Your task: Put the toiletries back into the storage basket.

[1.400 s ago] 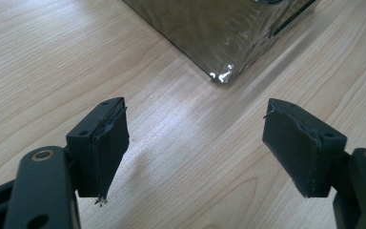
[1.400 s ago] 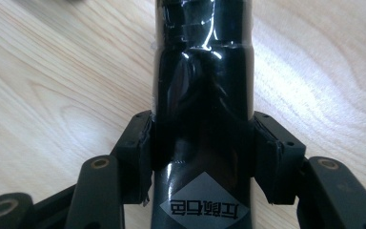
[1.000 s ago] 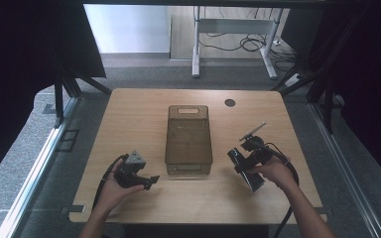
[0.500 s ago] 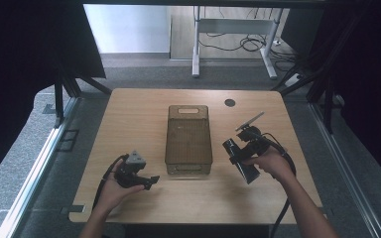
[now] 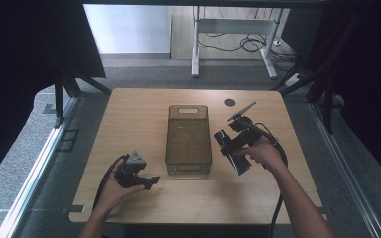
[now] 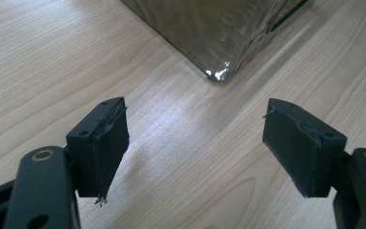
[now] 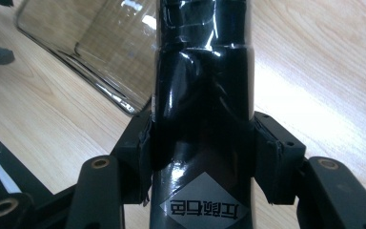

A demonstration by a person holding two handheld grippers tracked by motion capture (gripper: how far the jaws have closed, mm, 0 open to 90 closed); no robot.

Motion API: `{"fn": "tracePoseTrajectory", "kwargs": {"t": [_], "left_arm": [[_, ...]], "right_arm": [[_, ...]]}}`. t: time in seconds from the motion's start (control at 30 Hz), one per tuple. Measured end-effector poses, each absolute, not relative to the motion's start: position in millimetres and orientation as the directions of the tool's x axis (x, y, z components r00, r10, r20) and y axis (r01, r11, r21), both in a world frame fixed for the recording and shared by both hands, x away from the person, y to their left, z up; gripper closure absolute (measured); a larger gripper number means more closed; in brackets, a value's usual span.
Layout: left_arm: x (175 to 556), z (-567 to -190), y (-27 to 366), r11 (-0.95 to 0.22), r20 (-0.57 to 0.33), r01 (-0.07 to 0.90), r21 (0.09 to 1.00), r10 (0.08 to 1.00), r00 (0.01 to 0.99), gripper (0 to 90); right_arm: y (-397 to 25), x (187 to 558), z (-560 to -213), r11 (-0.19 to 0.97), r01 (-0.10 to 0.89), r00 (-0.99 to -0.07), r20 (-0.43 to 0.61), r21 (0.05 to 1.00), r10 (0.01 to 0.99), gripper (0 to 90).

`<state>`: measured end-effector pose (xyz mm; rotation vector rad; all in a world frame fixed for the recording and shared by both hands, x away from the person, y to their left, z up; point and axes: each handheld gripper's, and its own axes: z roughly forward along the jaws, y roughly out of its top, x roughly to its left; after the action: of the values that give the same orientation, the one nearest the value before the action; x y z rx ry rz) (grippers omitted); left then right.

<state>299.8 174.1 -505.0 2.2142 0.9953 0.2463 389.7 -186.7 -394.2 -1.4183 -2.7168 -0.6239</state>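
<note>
Wooden table (image 5: pixel 129 114) is carrying a clear brown bin (image 5: pixel 189 140) at centre. Right gripper (image 5: pixel 234 148), at 3 o'clock of the bin, is clenching its jaws around a glossy black bottle (image 7: pixel 202 95), just beside the bin wall. Left gripper (image 5: pixel 149 182), at 7 o'clock, is sitting with jaws spread, grasping nothing.

**Wooden table, one bin on it**

Light wooden table (image 5: pixel 129 119), pale grain, rounded corners — at its middle sits a smoky see-through bin (image 5: pixel 189 139), long side running away from the person. Near the far edge, a small dark round spot (image 5: pixel 229 102) — possibly a cable hole, too small to tell.
</note>
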Motion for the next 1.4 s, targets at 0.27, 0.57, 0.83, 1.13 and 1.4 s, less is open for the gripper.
{"fn": "tracePoseTrajectory", "kwargs": {"t": [0.27,0.57,0.83,1.13,1.4], "left_arm": [[299,-505,173,-0.472,-0.102,0.585,0.659,0.715,0.692,24.1],[300,-505,173,-0.475,-0.101,0.584,0.658,0.713,0.694,24.1],[300,-506,174,-0.476,-0.102,0.585,0.657,0.713,0.694,24.1],[300,-506,172,-0.477,-0.104,0.583,0.658,0.710,0.697,24.1],[299,-506,169,-0.478,-0.107,0.581,0.658,0.705,0.701,24.1]], "right_arm": [[-173,399,-386,0.495,0.799,-0.578,0.205,0.341,0.790,46.6],[-156,410,-383,0.488,0.804,-0.572,0.219,0.340,0.791,46.7],[-146,419,-383,0.485,0.805,-0.571,0.224,0.343,0.790,46.7],[-137,426,-379,0.471,0.809,-0.563,0.237,0.351,0.791,46.7],[-125,432,-376,0.458,0.814,-0.555,0.243,0.357,0.796,46.7]]}}
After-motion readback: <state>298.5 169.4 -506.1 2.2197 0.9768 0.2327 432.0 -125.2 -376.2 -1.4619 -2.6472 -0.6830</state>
